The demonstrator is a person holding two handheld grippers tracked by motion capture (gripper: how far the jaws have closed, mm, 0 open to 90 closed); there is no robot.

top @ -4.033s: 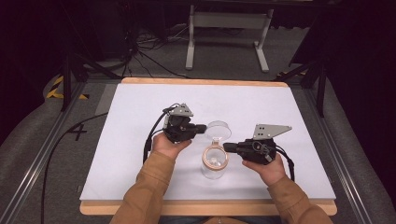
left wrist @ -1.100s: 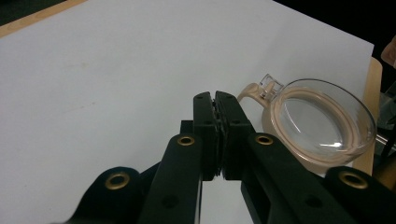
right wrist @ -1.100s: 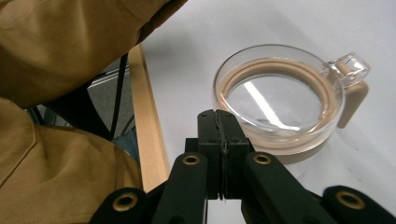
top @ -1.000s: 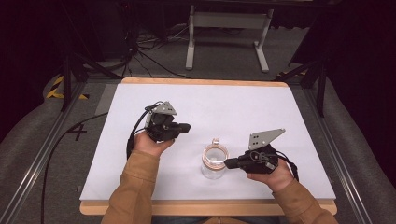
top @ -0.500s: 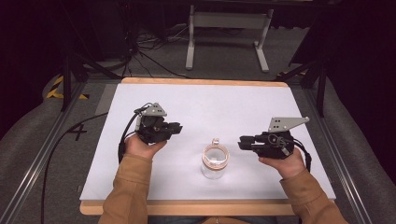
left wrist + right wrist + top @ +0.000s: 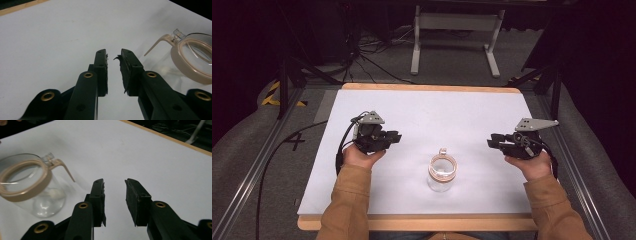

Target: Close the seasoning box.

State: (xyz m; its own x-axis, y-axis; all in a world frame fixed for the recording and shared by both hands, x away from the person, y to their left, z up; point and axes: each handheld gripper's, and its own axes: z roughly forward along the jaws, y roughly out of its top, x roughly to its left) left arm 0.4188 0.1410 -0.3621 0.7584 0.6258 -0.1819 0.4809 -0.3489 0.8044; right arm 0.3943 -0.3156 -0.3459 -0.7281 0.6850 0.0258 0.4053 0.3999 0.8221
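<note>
the white worktop [image 6: 422,115] lies under both claws, with its wooden edge showing along the near and far sides. the left claw [image 6: 393,137] hangs low over it, to the left of the glass jar [image 6: 442,172], its jaws a narrow gap apart with nothing between them; they have just been opening. the right claw [image 6: 493,142] sits to the right of the jar, its jaws set wider, also with nothing between them and also just opening. the jar stands upright on the worktop between the two claws, nearer the person than either, well apart from both. in the left gripper view the jar [image 6: 190,62] is off to the right of the jaws; in the right gripper view the jar [image 6: 30,187] is off to the left. a tan ring [image 6: 23,182] circles its mouth, and a thin tan clasp [image 6: 63,168] sticks out from that ring.
</note>
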